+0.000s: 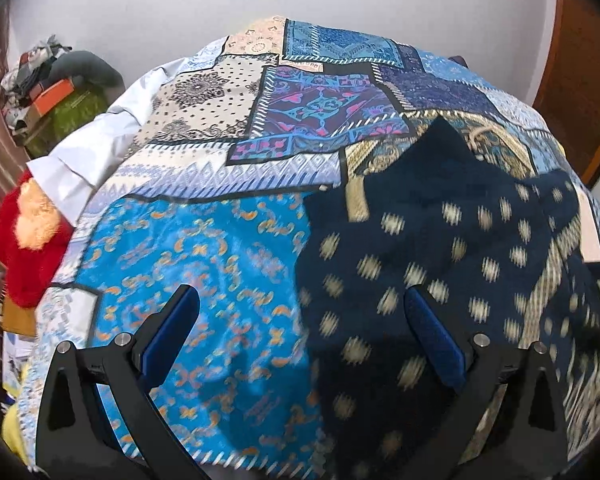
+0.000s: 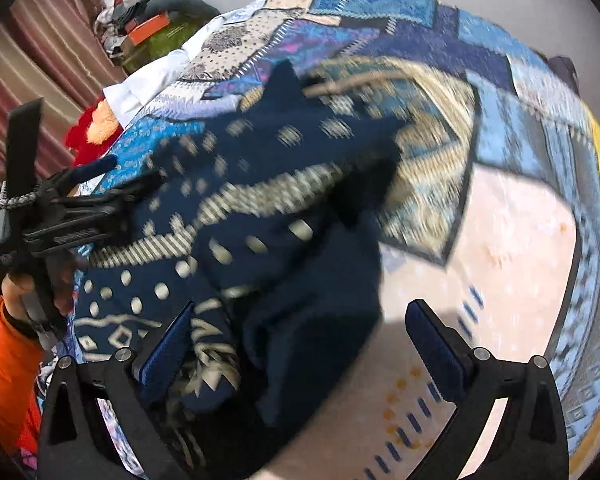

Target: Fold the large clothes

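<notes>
**Both grippers empty over a limp navy garment on the bed**

I have the navy garment (image 1: 440, 248) lying rumpled on the patchwork bedspread (image 1: 204, 264), toward the bed's near edge and its right side as my left camera sees it. One pointed corner of the garment reaches up toward the middle of the bed.

My left gripper (image 1: 302, 336) hovers over the garment's left border, jaws spread wide, nothing between them. My right gripper (image 2: 300, 344) is just as wide open and empty, its left finger over a bunched heap of the cloth.

I judge the fabric light, soft and floppy: it will sag and slide, not hold a crease. I would pinch it at a hem or corner, where the pale woven border (image 2: 236, 204) marks an edge, one gripper at each end.
</notes>
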